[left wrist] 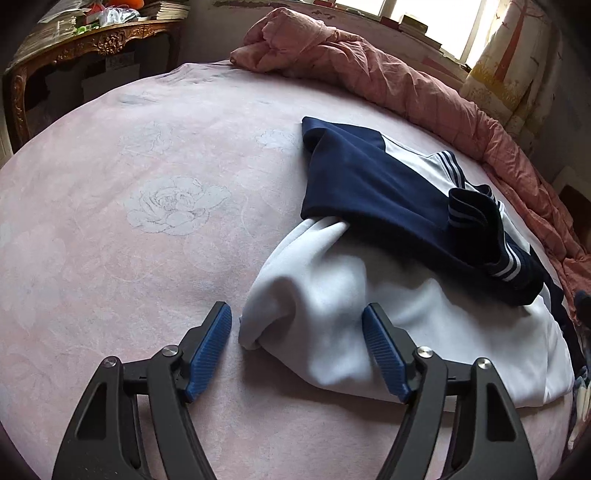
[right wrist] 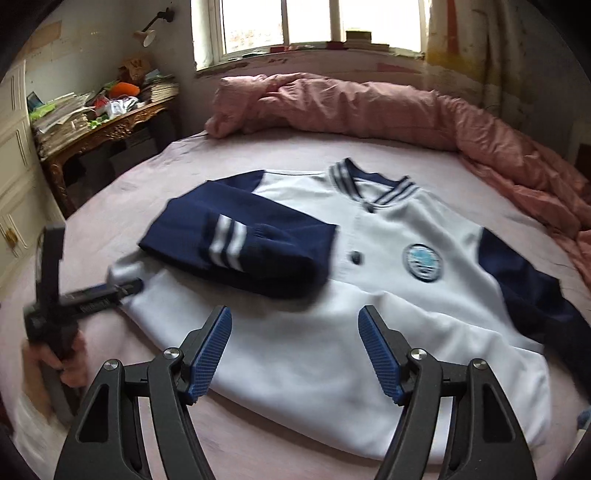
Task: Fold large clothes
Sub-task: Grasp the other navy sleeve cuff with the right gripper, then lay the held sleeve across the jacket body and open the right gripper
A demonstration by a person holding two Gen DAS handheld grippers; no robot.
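Observation:
A white jacket with navy sleeves lies front up on the pink bed. Its left navy sleeve is folded across the chest. In the left wrist view the jacket shows its bunched white side edge. My left gripper is open with its jaws on either side of that white fold, just above the bed. It also shows in the right wrist view, at the jacket's left edge. My right gripper is open and empty above the jacket's lower hem.
A rumpled pink quilt lies along the far and right sides of the bed. An ornate wooden table piled with papers stands at the far left. A window and a curtain are behind the bed.

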